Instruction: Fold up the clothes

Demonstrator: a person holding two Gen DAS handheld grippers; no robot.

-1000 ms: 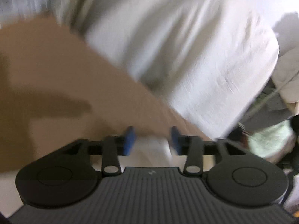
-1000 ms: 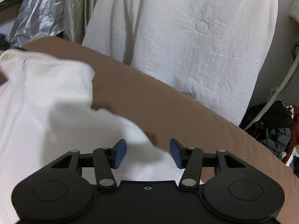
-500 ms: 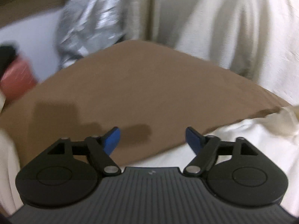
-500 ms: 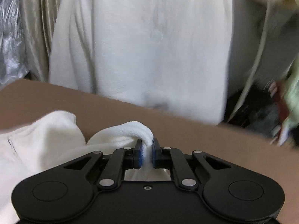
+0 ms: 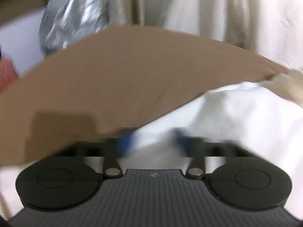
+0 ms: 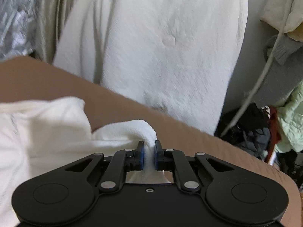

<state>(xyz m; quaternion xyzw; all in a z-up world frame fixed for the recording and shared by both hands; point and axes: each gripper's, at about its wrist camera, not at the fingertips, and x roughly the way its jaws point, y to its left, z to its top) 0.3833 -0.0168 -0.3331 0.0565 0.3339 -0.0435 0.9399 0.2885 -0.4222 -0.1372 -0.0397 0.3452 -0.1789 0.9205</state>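
Observation:
A white fleecy garment (image 5: 236, 117) lies on a brown tabletop (image 5: 113, 75). My left gripper (image 5: 152, 141) sits low at the garment's near edge. Its jaws are closing on the cloth; the blue pads (image 5: 126, 141) are smeared by motion and white fabric fills the gap between them. In the right wrist view the same garment (image 6: 47, 128) spreads to the left. My right gripper (image 6: 149, 151) is shut on a raised fold of it, which arches up and left from the pads over the tabletop (image 6: 189, 132).
A large white cloth (image 6: 161, 47) hangs behind the table's far edge. A crinkled silver sheet (image 5: 72, 15) is at the back left. A pile of dark and pale green clothes (image 6: 265, 128) lies on the floor to the right, crossed by a white cable (image 6: 255, 89).
The left gripper swung left and dropped to the garment's edge, opened wide, then began closing on the cloth. The right gripper shut on a fold and lifted it slightly.

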